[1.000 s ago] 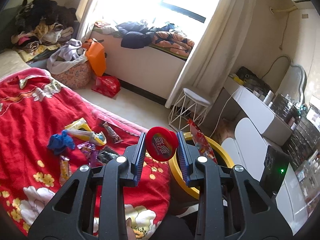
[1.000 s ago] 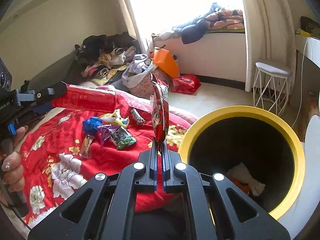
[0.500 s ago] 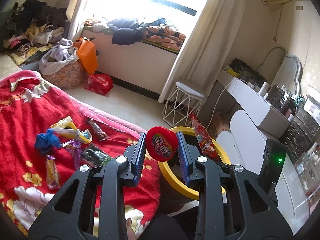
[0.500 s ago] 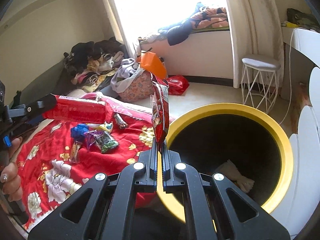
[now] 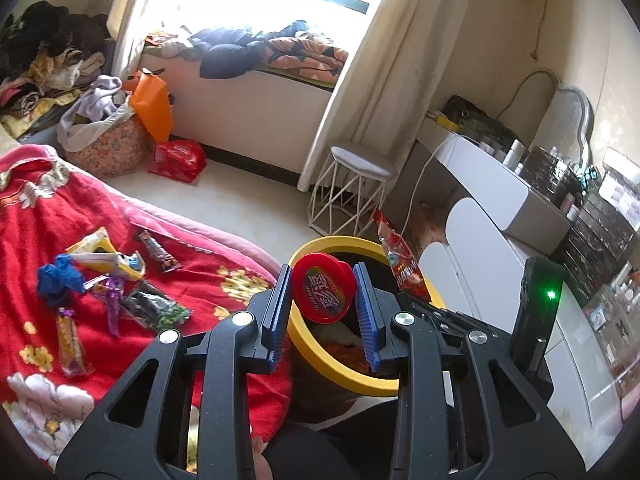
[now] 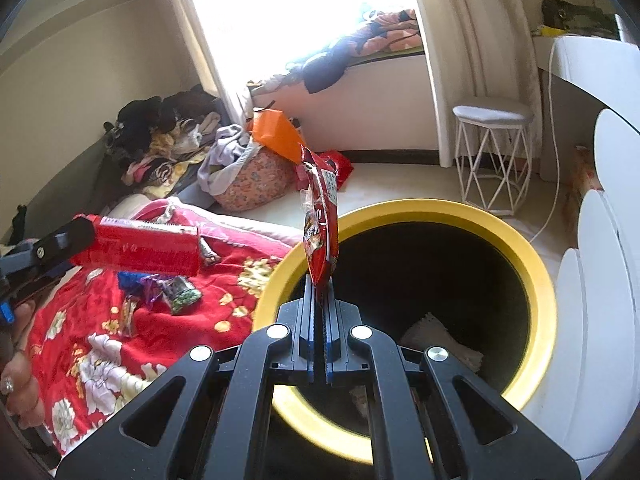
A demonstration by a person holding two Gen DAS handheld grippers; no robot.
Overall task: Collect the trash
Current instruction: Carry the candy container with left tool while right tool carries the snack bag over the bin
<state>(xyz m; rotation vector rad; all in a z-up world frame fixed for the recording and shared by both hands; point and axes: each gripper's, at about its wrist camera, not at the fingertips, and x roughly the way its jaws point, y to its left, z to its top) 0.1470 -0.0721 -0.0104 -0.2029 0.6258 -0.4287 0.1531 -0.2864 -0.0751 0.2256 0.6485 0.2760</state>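
My left gripper (image 5: pixel 323 300) is shut on a red snack canister (image 5: pixel 323 293), seen end-on, and holds it over the near rim of the yellow-rimmed bin (image 5: pixel 316 350). The canister also shows in the right wrist view (image 6: pixel 140 247), lying level over the bed. My right gripper (image 6: pixel 319 308) is shut on a red snack wrapper (image 6: pixel 320 232) that stands upright over the bin's left rim (image 6: pixel 440 210). The wrapper also shows in the left wrist view (image 5: pixel 398 258). Crumpled paper (image 6: pixel 440 338) lies inside the bin. Several wrappers (image 5: pixel 120 280) lie on the red floral blanket (image 5: pixel 40 208).
A white wire stool (image 5: pixel 352 196) stands beyond the bin. A white dresser (image 5: pixel 500 200) is at the right. A floral laundry basket (image 5: pixel 108 140), an orange bag (image 5: pixel 154 106) and a red bag (image 5: pixel 178 158) sit on the floor by the window ledge.
Both grippers moved right with their loads, from over the bed toward the bin. The bin now lies under the canister and the wrapper.
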